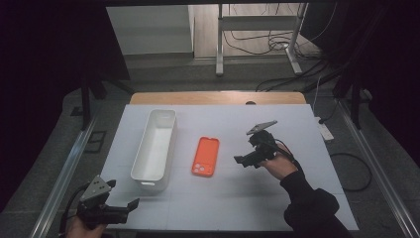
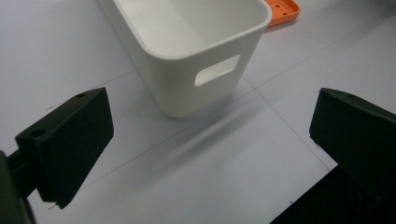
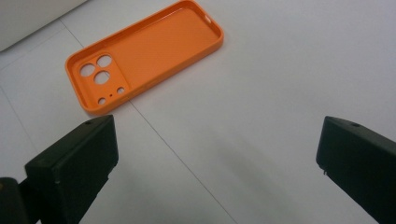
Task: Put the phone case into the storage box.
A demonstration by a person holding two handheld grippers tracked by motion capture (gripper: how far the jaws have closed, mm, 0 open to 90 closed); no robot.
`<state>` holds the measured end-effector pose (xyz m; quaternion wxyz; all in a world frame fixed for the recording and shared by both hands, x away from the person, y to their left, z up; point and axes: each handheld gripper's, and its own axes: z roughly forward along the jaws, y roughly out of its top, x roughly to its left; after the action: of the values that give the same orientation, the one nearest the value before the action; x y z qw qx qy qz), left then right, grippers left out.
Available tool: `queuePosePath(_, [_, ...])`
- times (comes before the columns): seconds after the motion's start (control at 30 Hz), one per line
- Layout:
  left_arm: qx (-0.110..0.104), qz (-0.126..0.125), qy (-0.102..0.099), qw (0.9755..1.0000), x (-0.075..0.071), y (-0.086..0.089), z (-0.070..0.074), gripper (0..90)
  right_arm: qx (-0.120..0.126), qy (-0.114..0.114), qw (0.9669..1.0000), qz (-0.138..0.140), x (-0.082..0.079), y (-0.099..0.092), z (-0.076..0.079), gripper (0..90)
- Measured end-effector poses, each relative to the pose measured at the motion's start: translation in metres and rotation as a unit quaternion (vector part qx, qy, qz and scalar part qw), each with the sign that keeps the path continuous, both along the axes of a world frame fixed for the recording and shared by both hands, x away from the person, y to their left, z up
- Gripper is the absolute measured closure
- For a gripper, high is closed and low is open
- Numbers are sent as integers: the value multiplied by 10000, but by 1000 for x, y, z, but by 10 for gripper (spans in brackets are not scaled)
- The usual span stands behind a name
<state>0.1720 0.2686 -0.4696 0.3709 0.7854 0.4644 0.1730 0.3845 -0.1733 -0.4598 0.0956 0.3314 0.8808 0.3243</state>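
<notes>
An orange phone case [image 1: 205, 156] lies open side up in the middle of the white table top [image 1: 277, 198], camera holes toward me. Left of it stands a long white bin [image 1: 155, 148], empty inside. My right gripper [image 1: 241, 159] hovers just right of the case, jaws wide open and empty; in the right gripper view the case [image 3: 142, 56] lies ahead, up and to the left of the gripper [image 3: 219, 163]. My left gripper [image 1: 131, 204] is open and empty by the near left edge, and in the left gripper view the gripper [image 2: 210, 140] points at the bin's handle end [image 2: 196, 60].
The white top ends close behind the left gripper at the near edge. A wooden strip [image 1: 218, 97] runs along the far edge. Metal rails [image 1: 64, 173] flank the table, and cables [image 1: 356, 168] lie on the floor at the right. A power strip [image 1: 325, 130] sits off the right edge.
</notes>
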Motion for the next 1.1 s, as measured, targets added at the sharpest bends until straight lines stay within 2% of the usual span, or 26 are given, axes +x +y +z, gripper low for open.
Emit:
queuePosePath(0.13, [-1, 1, -1, 10000, 0, 0, 0, 5, -14, -73, 10000, 22, 4, 8, -2, 0])
queuePosePath(0.57, [-8, -9, -7, 10000, 0, 0, 0, 5, -258, 51, 9995, 176, 19, 40, -9, 0])
queuePosePath(0.77, [-16, -6, -5, 10000, 0, 0, 0, 4, -233, 81, 9994, 263, 24, 49, -10, 0])
queuePosePath(0.93, [-18, -5, -3, 10000, 0, 0, 0, 4, -260, -3, 9989, 382, 28, 55, -12, 0])
queuePosePath(1.1, [-11, -19, -8, 10000, 0, 0, 0, 5, -223, 63, 9989, 401, 32, 64, -15, 0])
